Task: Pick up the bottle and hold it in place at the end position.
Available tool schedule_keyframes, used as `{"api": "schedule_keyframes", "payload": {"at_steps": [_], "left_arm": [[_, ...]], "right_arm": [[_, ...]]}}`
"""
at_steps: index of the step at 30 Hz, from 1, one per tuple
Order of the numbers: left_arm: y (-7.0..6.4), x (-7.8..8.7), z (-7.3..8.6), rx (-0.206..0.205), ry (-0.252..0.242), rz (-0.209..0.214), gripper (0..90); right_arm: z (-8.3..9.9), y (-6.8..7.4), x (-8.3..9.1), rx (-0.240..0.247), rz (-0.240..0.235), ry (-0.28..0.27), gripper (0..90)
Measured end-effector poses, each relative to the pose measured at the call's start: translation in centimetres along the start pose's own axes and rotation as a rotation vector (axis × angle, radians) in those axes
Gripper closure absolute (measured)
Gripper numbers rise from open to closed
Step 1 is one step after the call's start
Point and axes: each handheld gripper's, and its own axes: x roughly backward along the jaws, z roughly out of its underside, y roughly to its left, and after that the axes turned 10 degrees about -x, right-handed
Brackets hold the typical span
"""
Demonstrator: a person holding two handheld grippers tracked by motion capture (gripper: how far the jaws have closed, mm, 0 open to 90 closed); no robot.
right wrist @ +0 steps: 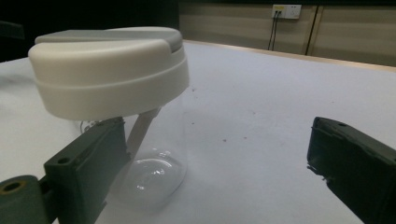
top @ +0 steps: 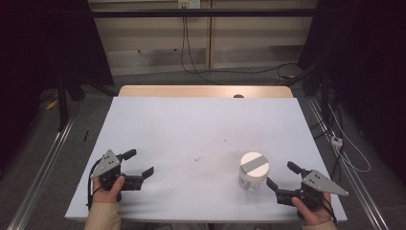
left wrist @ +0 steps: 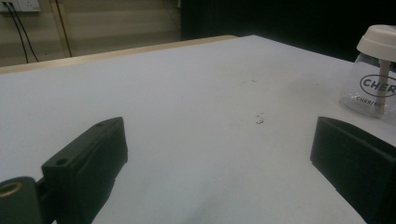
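Observation:
A clear plastic jar with a white lid and a grey band across its top stands upright at the table's front right. In the left gripper view the jar sits far off at the right edge, with dark lettering on its side. My left gripper rests open at the front left, nothing between its jaws. My right gripper is open just right of the jar. In the right gripper view the jar looms close beside the left jaw, apart from the right one.
The white table has a wooden strip along its far edge. A few small dark specks mark its middle. Cables hang on the wall behind, and metal rails run along both sides on the floor.

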Motion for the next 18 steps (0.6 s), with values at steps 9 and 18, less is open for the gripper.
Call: {"api": "schedule_keyframes", "payload": {"at_steps": [9,18], "left_arm": [[0.1,-0.1,0.1,-0.002,0.006,0.002,3.7],[0.0,-0.2,0.1,0.002,0.007,0.007,3.8]], "right_arm": [[0.1,1.2,-0.8,0.035,-0.061,0.039,4.6],[0.2,1.9,-1.6,0.044,-0.102,0.056,4.3]]}}
